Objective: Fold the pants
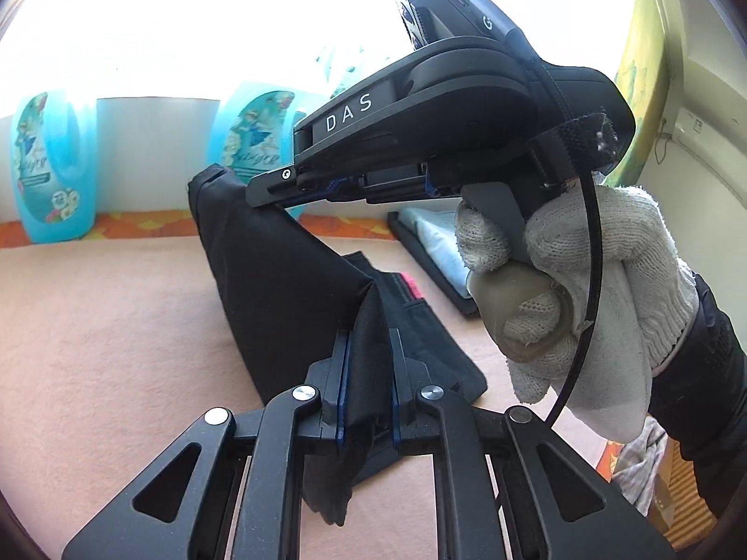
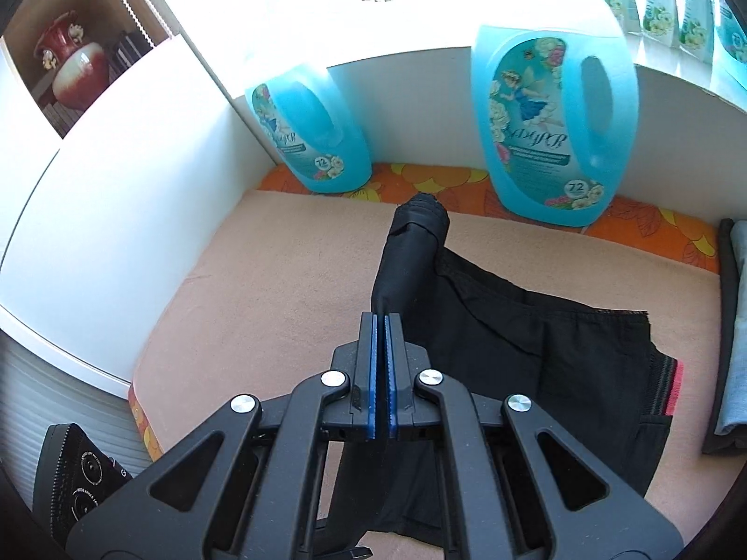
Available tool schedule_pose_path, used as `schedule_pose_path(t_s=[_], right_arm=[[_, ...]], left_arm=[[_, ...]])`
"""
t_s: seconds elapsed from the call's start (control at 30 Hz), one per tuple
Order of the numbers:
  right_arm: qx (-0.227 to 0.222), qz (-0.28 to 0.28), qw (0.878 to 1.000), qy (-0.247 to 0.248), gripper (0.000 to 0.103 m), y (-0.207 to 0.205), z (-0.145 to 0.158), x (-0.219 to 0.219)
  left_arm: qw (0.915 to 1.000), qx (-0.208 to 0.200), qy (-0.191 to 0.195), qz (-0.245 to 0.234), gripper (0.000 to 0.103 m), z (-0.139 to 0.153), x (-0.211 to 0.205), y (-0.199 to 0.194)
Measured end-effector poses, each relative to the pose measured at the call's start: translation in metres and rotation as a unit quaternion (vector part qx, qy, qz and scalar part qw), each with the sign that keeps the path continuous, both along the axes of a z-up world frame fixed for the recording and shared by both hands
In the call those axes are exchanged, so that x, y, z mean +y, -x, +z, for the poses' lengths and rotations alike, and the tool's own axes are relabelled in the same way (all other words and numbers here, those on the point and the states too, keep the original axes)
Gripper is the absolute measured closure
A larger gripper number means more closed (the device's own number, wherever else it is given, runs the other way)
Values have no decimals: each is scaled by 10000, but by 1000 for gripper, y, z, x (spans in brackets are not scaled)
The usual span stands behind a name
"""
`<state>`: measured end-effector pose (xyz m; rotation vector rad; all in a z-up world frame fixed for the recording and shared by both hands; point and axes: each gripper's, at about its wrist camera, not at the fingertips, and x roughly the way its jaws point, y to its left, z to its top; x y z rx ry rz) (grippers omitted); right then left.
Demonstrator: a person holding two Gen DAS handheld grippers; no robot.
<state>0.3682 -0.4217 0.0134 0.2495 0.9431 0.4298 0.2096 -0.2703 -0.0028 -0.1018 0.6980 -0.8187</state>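
Observation:
Black pants (image 1: 280, 280) lie on a peach blanket (image 1: 93, 326), with one end lifted off it. My left gripper (image 1: 369, 364) is shut on a bunched fold of the black cloth, which hangs down between its blue pads. My right gripper (image 1: 264, 191), held by a white-gloved hand (image 1: 607, 289), pinches the raised far corner of the same cloth. In the right wrist view the right gripper (image 2: 383, 322) is shut on a thin edge of the pants (image 2: 537, 354). A lifted fold runs away from its tips, and the red-striped waistband (image 2: 672, 382) lies flat at the right.
Two blue detergent bottles (image 2: 555, 130) (image 2: 308, 135) stand at the back on an orange floral cloth (image 2: 434, 182). A stack of folded clothes (image 1: 434, 252) lies to the right. A white wall (image 2: 116, 186) borders the left side, with a red vase (image 2: 70, 65) on a shelf.

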Motion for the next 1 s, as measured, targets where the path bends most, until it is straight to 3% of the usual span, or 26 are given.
schedule_pose_path(t_s=[0.3,0.53,0.8,1.0], right_arm=[[16,-733,9971,-197,100,24,-17,-112],[293,-1242,9912,-348,100,39,-61,-184],[624,-1445,9863,-496,100,42,-116,-214],[711,-1465,9854,-489,100,39,-135,-216]], left_arm=[[9972,190,-16,-728,92,-16,-82,-19],[9922,309,-276,-1179,92,-38,-148,-35],[9857,529,-680,-1450,92,-73,-181,-38],[9816,673,-820,-1590,92,-76,-191,-36]])
